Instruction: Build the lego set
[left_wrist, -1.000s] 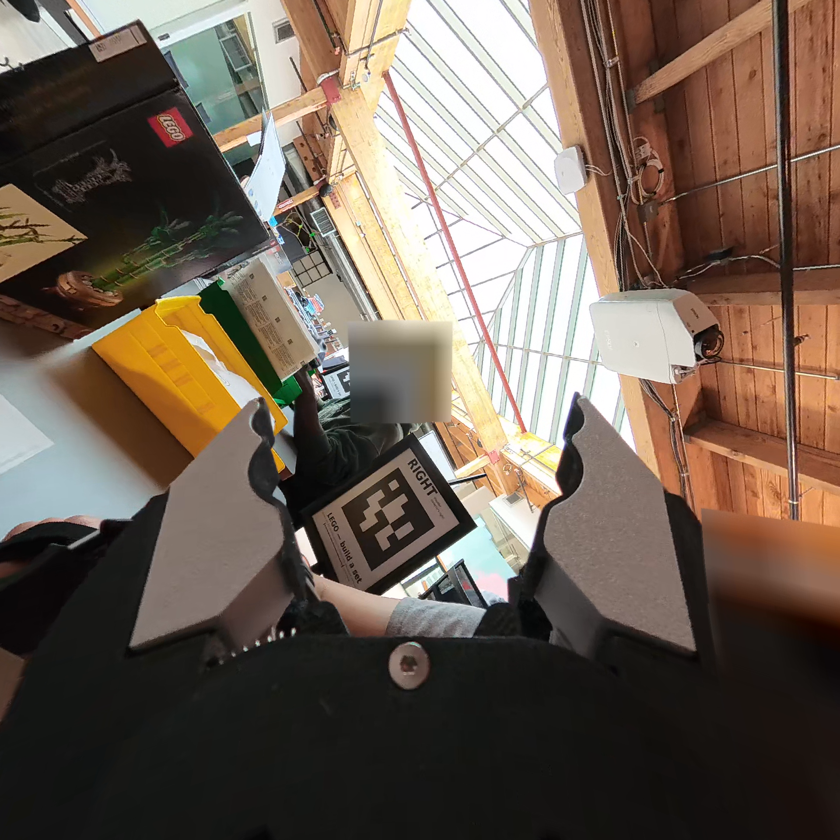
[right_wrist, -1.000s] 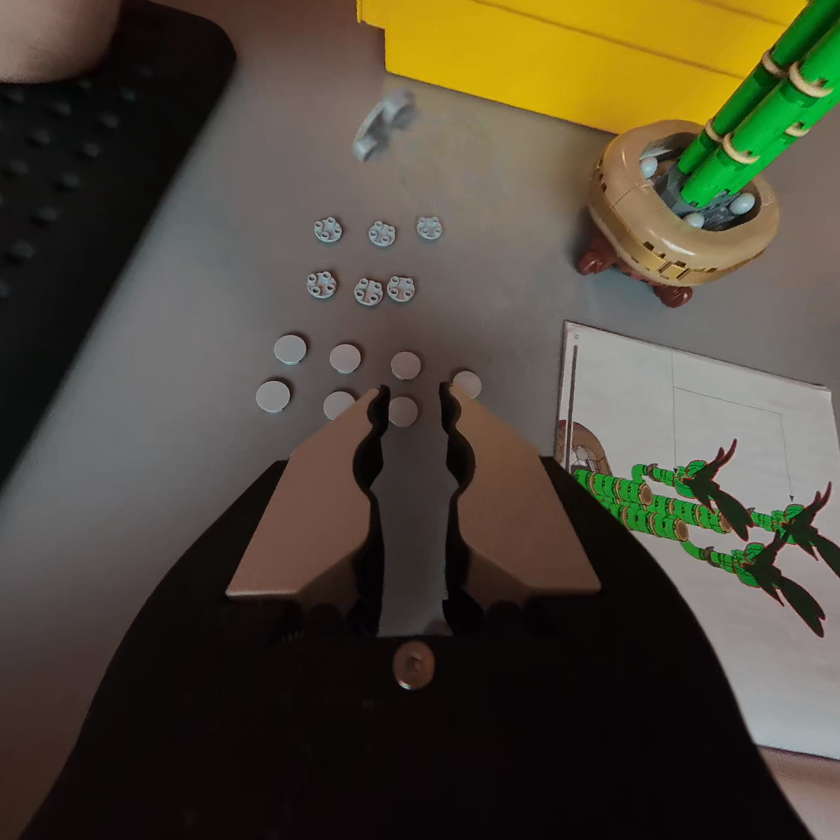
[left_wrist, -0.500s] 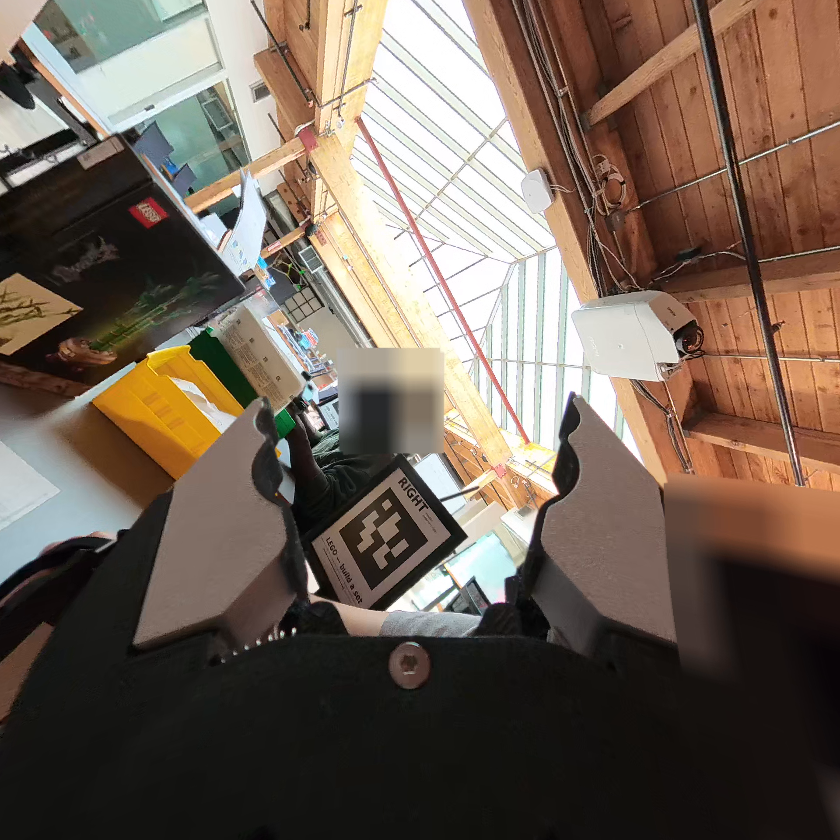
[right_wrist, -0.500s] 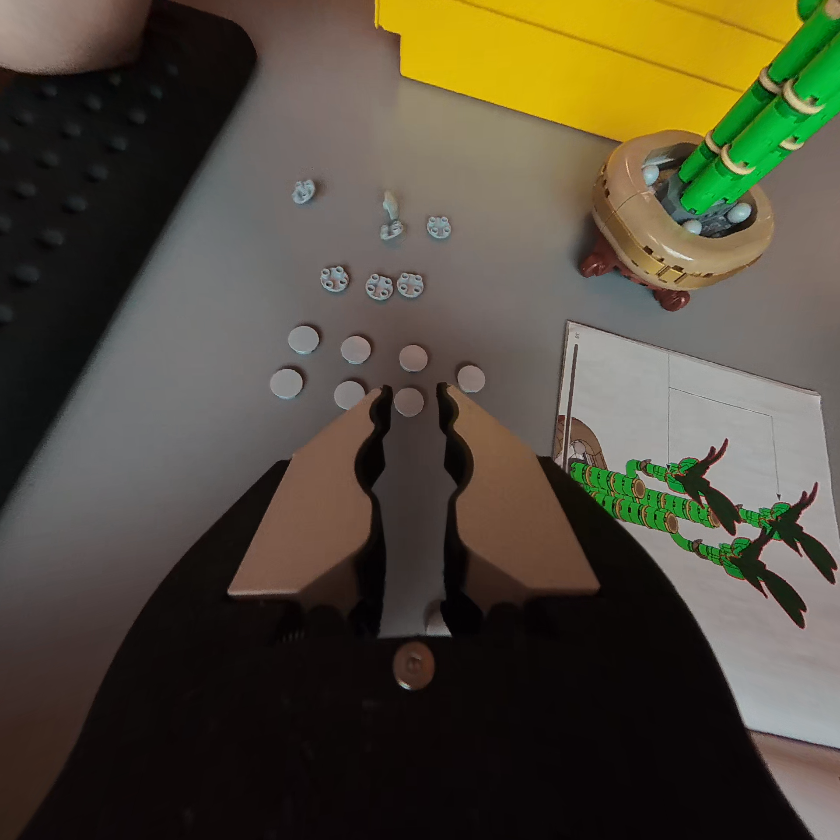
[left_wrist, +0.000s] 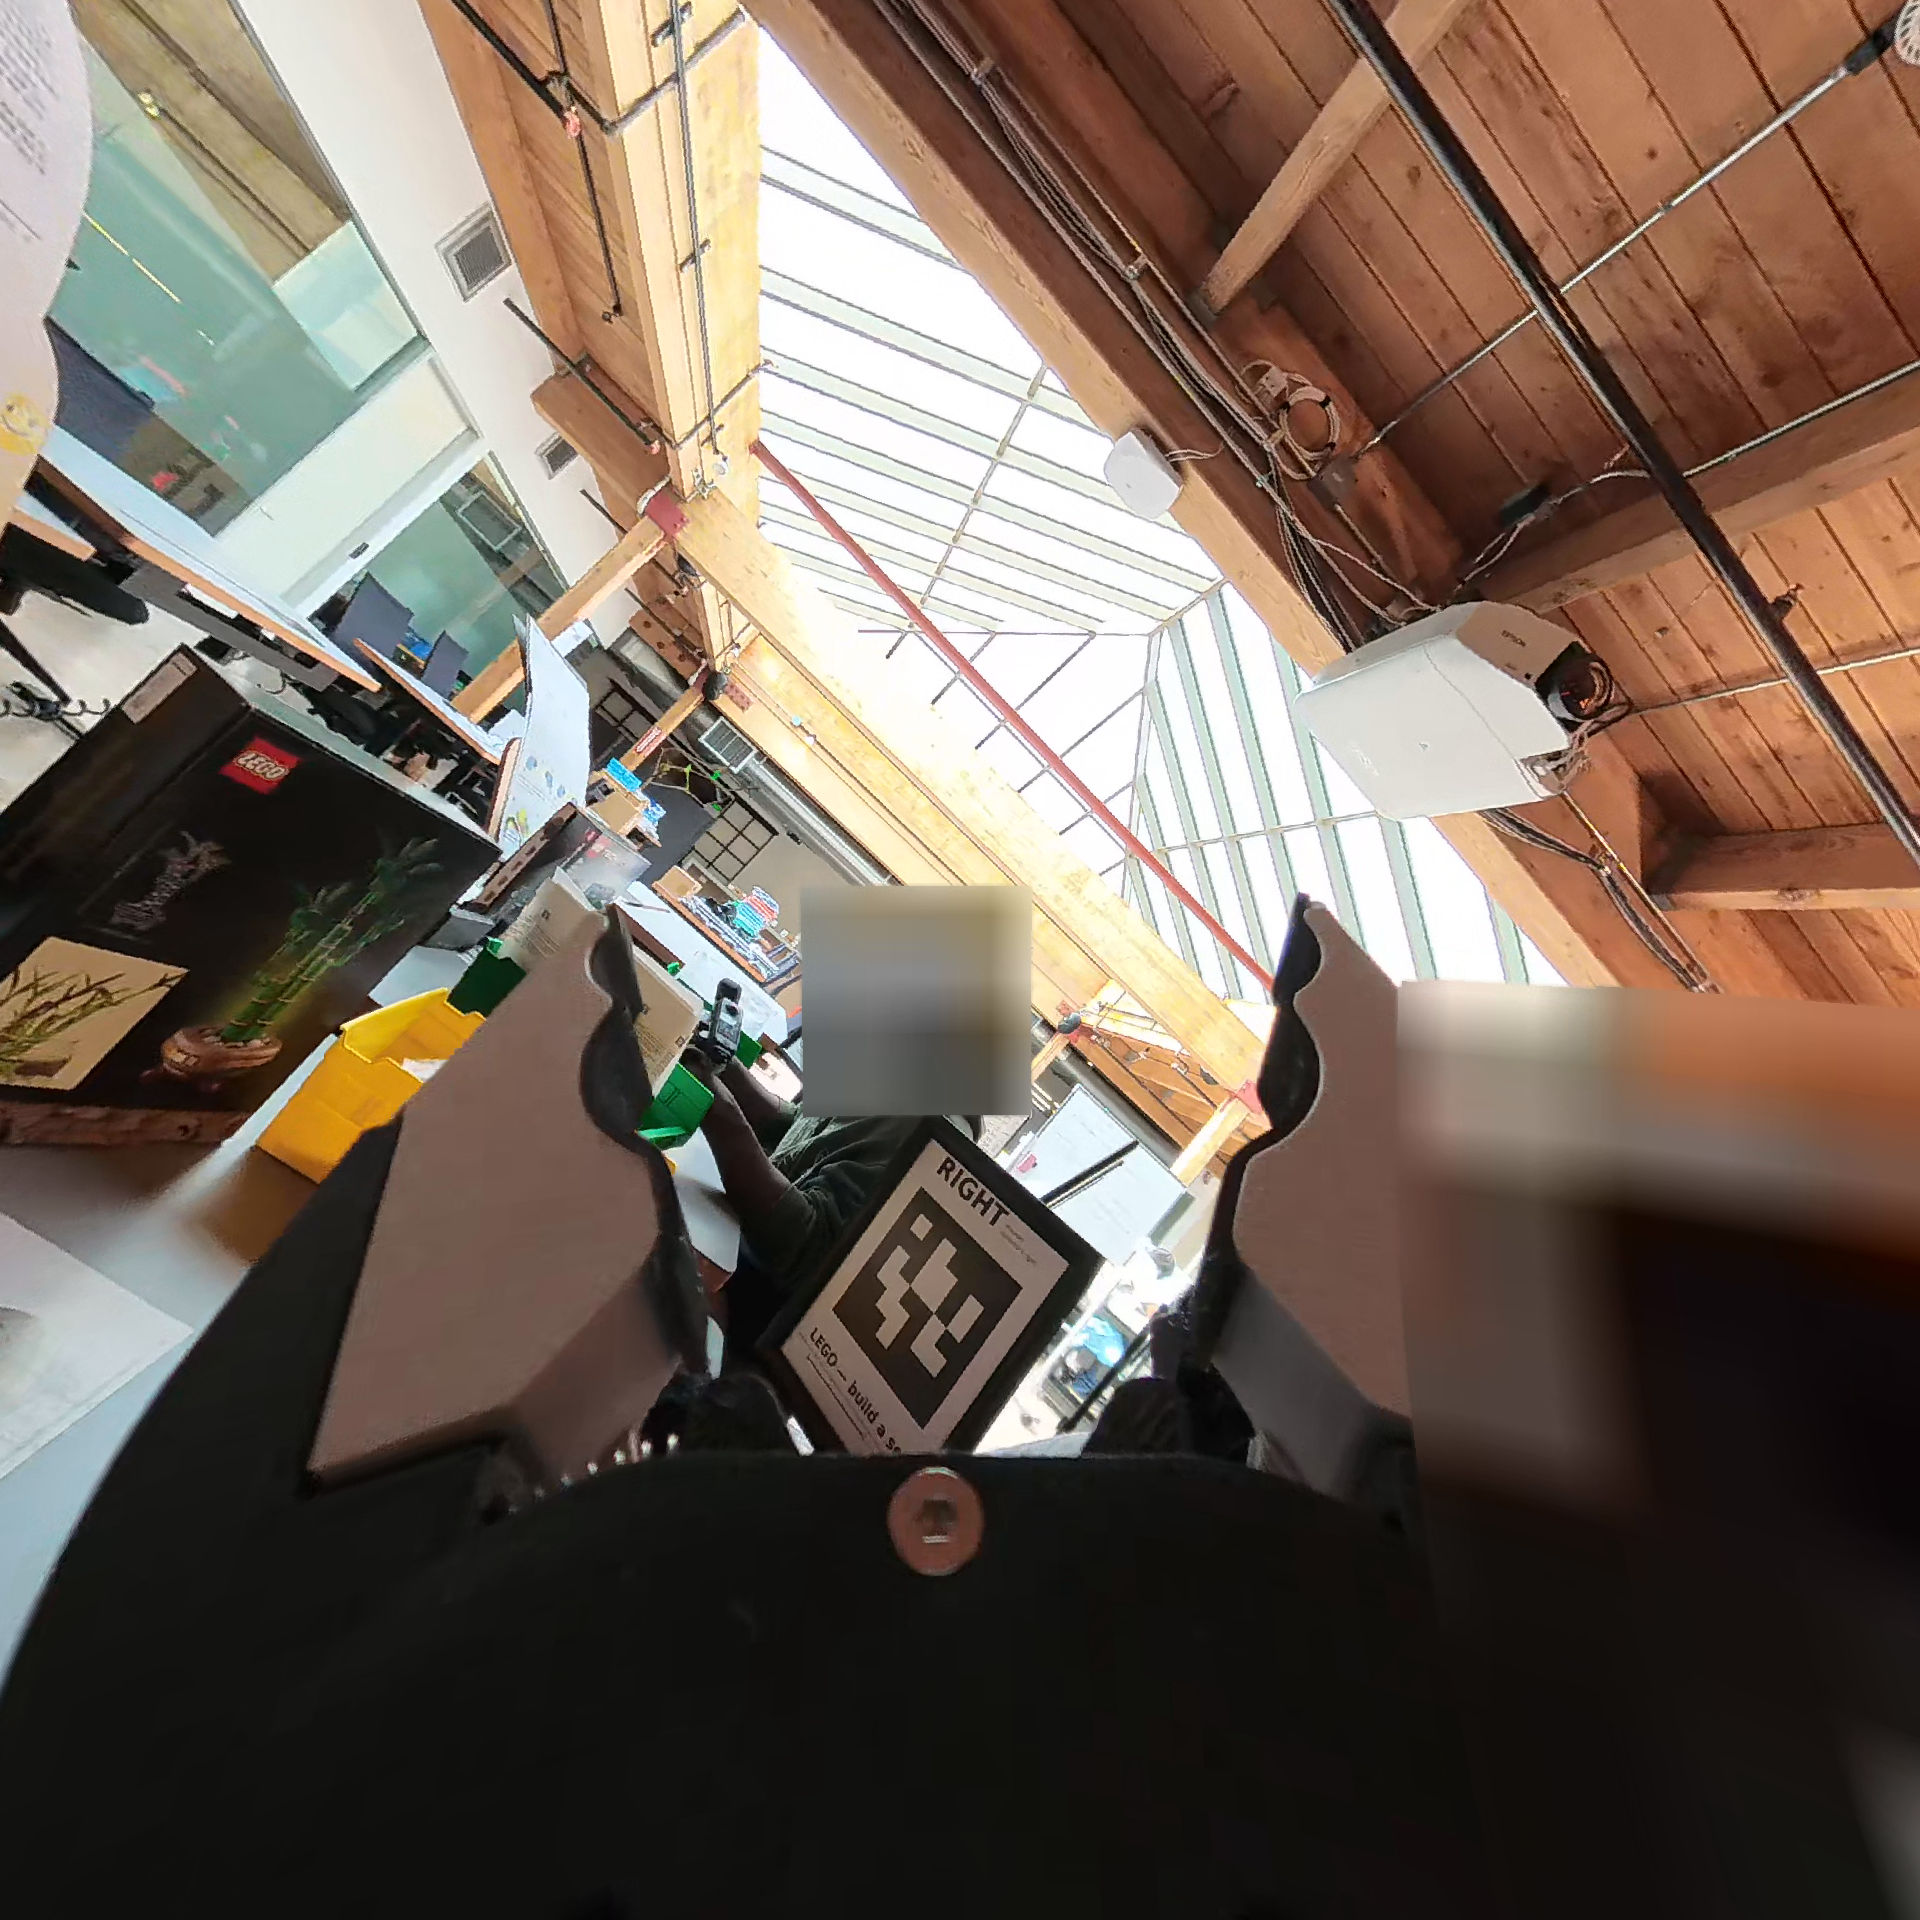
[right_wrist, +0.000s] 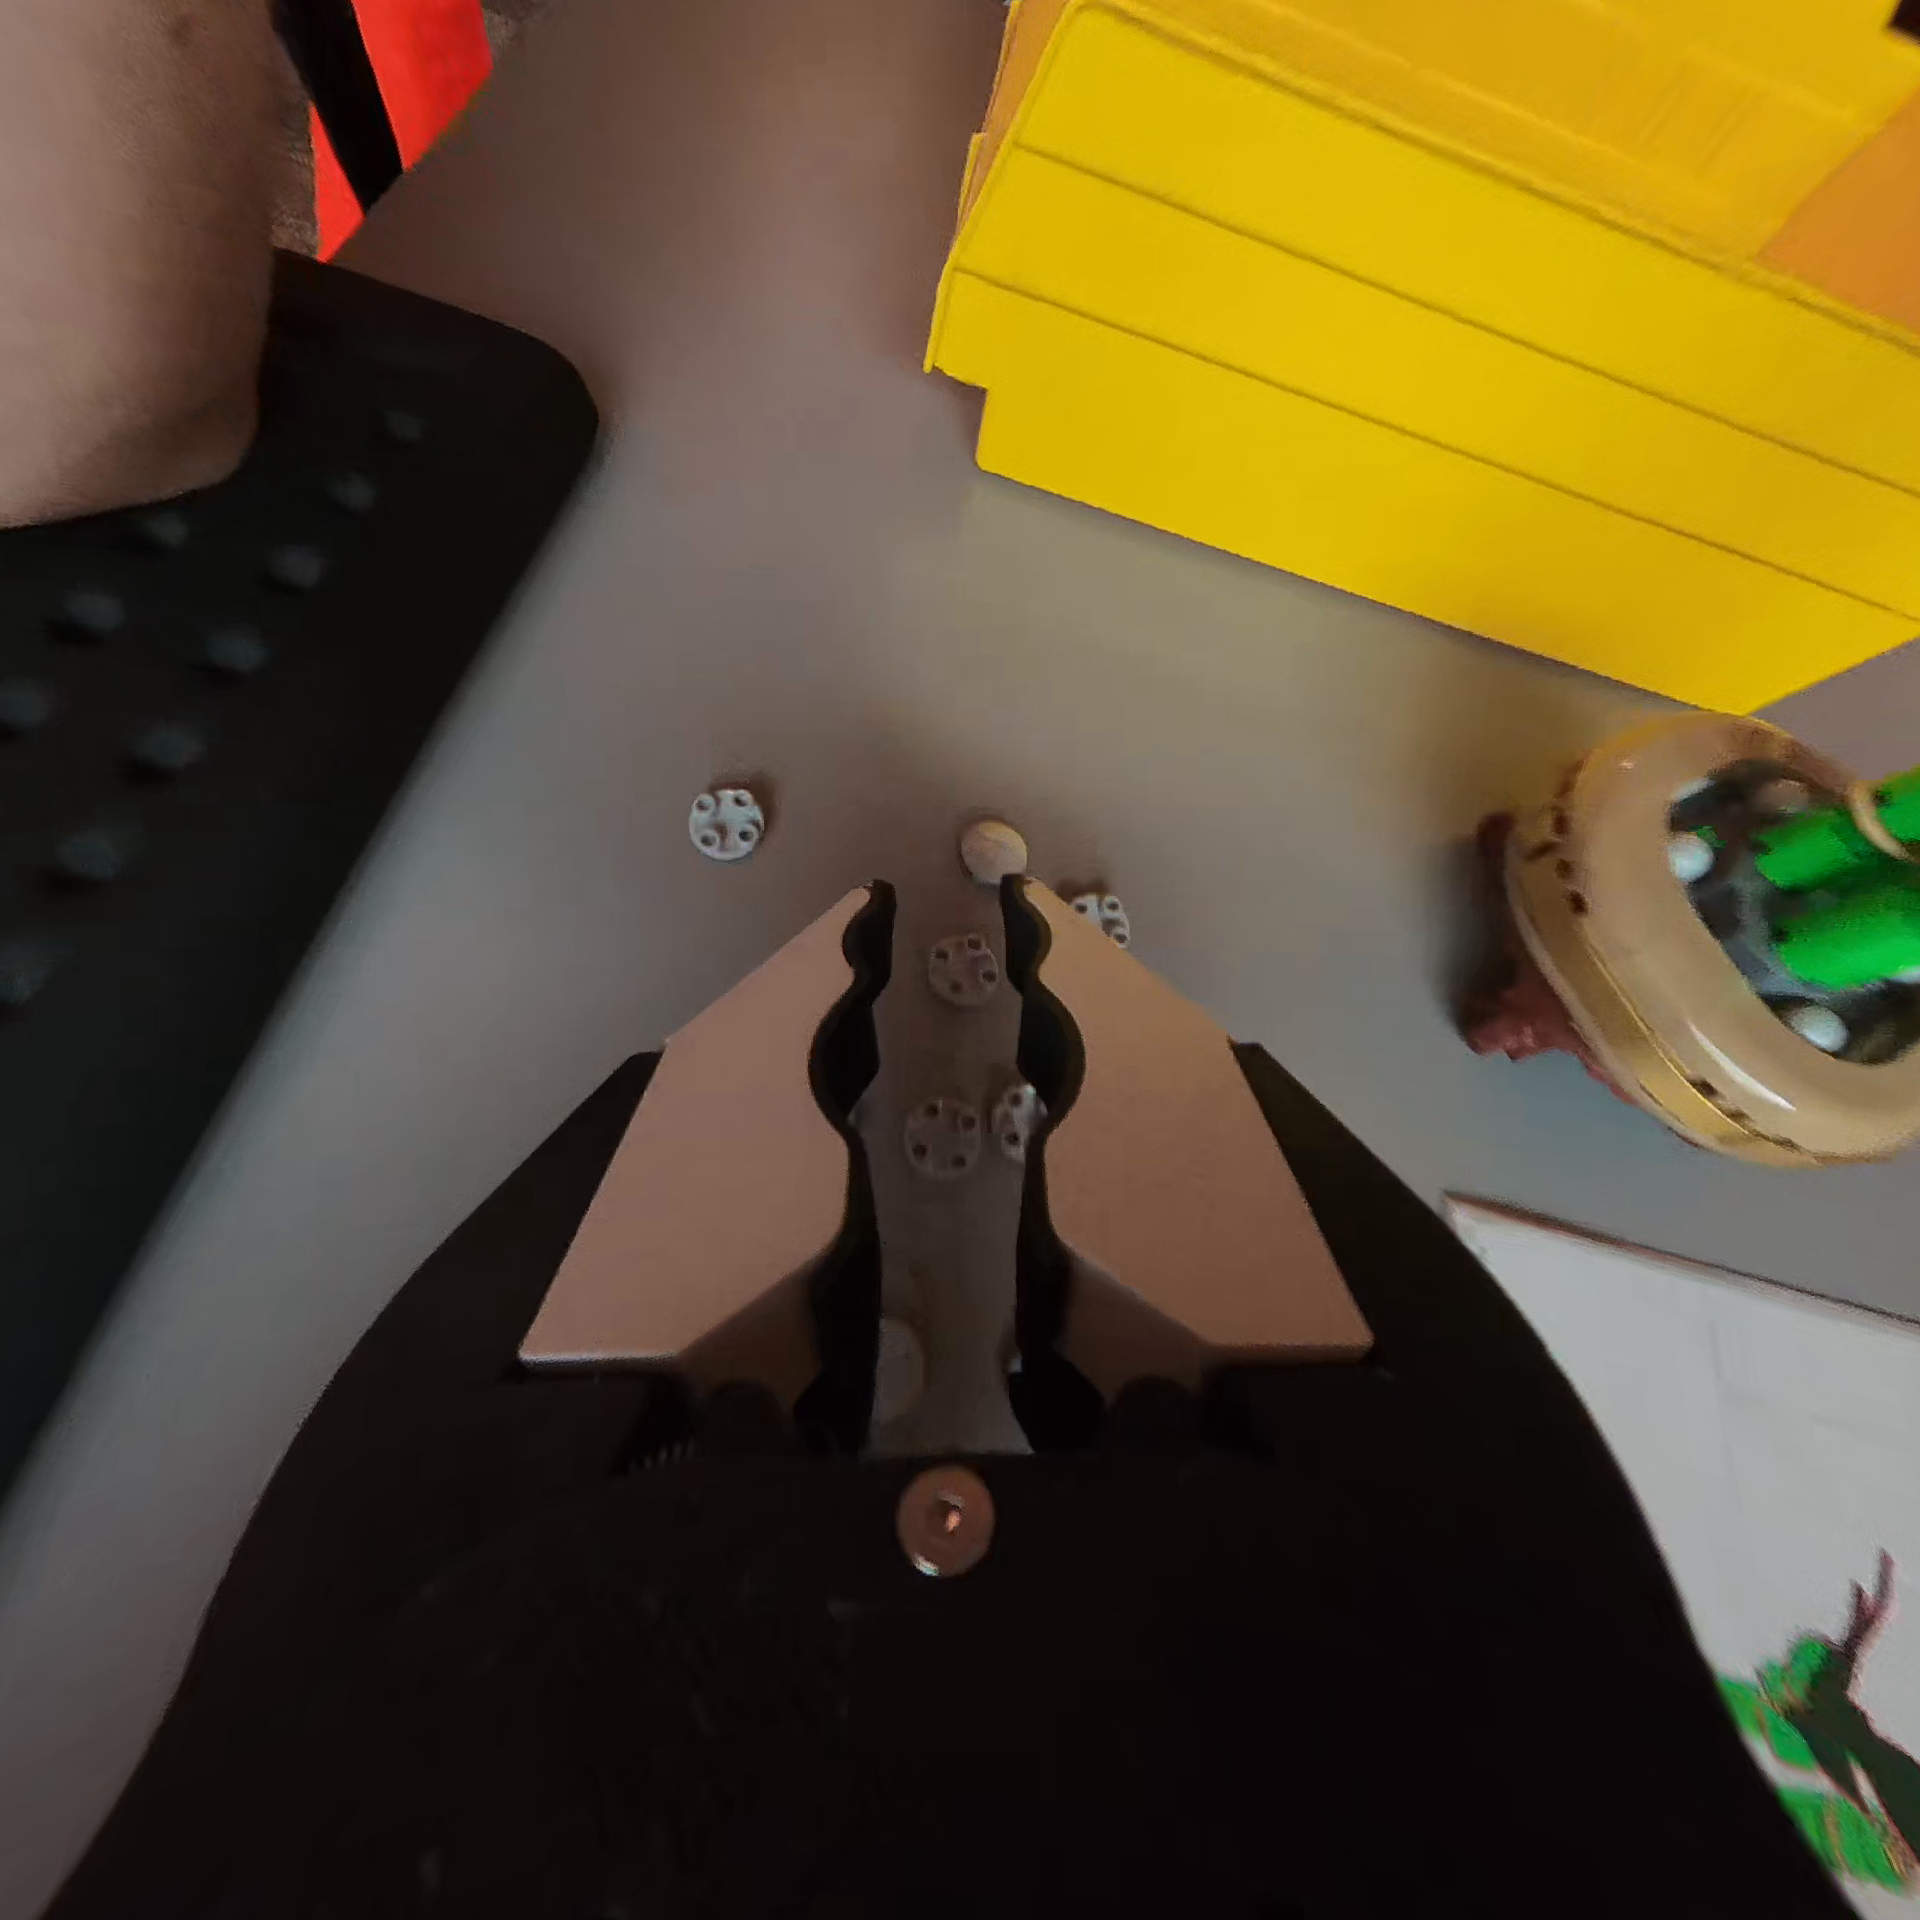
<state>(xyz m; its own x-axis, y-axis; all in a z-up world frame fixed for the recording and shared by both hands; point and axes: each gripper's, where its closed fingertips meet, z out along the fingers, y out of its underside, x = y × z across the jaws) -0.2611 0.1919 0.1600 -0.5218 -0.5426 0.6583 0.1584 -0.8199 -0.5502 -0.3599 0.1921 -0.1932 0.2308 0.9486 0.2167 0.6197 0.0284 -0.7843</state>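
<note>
My right gripper (right_wrist: 945, 888) is low over the grey table, jaws a narrow gap apart and empty. Small grey round studded plates (right_wrist: 964, 966) lie between and under its fingers, and another (right_wrist: 727, 824) lies apart to the left. A smooth grey round tile (right_wrist: 992, 847) lies just past the right fingertip. The tan pot with green bamboo stalks (right_wrist: 1704, 956) stands to the right. My left gripper (left_wrist: 951, 925) is wide open and empty, pointing up at the ceiling.
A yellow bin (right_wrist: 1455, 364) stands behind the pieces, the instruction booklet (right_wrist: 1714, 1455) lies at the right, and a black studded mat (right_wrist: 208, 727) lies at the left with a hand (right_wrist: 104, 260) on it. The left wrist view shows the set's black box (left_wrist: 208, 904). The tips of one gripper are about 35 cm away from the tips of the other. To reach the smooth grey round tile (right_wrist: 992, 847) in a straight line is about 4 cm for my right fingers, about 35 cm for my left.
My right gripper has moved forward and down over the round pieces. A grey piece dropped among them and knocked the far row apart. The left gripper tilted further up and stayed open.
</note>
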